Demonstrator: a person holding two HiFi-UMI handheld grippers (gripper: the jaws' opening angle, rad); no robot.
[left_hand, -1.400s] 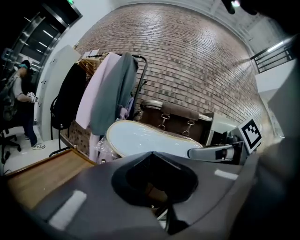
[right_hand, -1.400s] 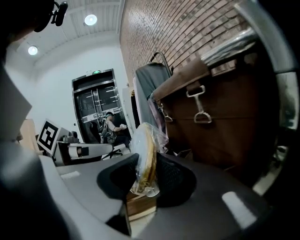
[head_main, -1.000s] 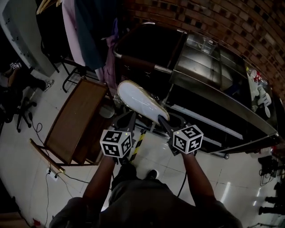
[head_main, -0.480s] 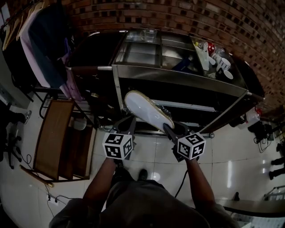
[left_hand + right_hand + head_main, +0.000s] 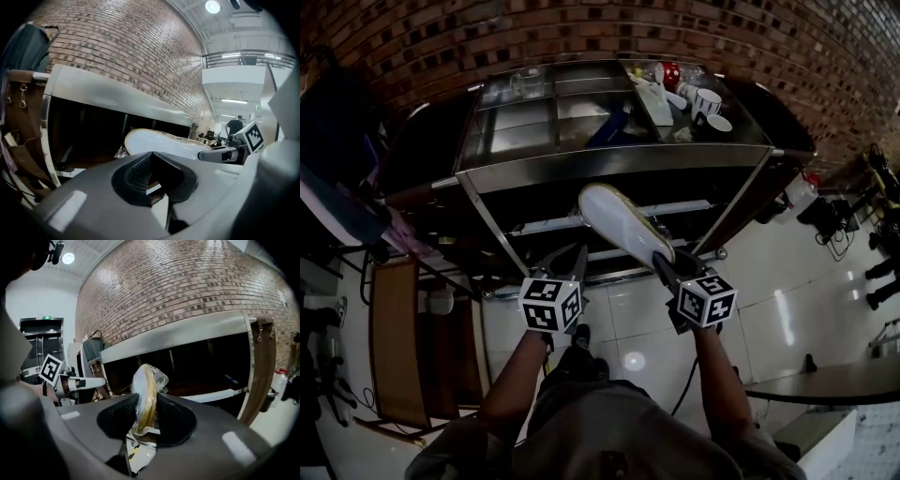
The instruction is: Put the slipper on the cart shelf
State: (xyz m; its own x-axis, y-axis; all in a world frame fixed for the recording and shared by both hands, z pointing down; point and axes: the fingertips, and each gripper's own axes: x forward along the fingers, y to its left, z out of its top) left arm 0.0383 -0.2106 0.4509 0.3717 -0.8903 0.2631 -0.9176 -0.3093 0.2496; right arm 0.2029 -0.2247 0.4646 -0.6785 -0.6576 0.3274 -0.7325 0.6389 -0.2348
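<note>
slipper (image 5: 623,225), white-soled and wrapped in clear film, is pinched edge-on at one end by the right gripper (image 5: 666,265). the left gripper (image 5: 572,261) hangs beside it, jaws pressed together on nothing. over the last second the steel cart (image 5: 619,161) has swung from the right to centre, so the slipper now hovers before its dark lower shelf (image 5: 546,225), not yet on it.

Slipper (image 5: 623,225) before cart (image 5: 619,161) — mugs (image 5: 705,101) on top, right.
</note>
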